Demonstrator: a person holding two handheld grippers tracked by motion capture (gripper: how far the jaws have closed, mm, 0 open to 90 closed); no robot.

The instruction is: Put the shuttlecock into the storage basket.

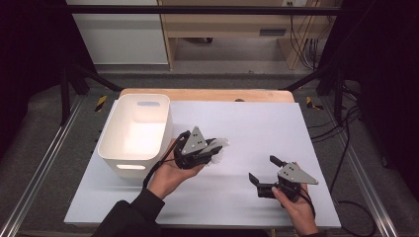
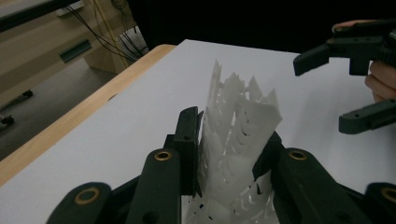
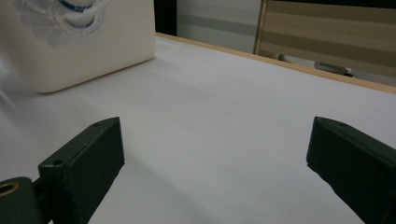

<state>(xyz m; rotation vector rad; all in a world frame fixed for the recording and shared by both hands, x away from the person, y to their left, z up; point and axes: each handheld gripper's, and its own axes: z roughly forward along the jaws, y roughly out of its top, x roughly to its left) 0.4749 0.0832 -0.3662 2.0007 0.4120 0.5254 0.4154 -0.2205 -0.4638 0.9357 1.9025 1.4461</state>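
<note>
A white foam mesh sleeve with a ragged top edge stands between the jaws of my left gripper, which is shut on it. From above, that gripper hovers over the white table just right of the bin, with the sleeve sticking out to the right. My right gripper rests low near the front right, open with nothing between its jaws. The left gripper view shows it farther off, jaws wide apart. A blurred white mesh with blue marks appears at the top left of the right gripper view.
A white plastic bin with handle slots stands at the left of the table; its wall is also in the right gripper view. The table's wooden far edge lies behind. Dark frame posts and cables flank both sides.
</note>
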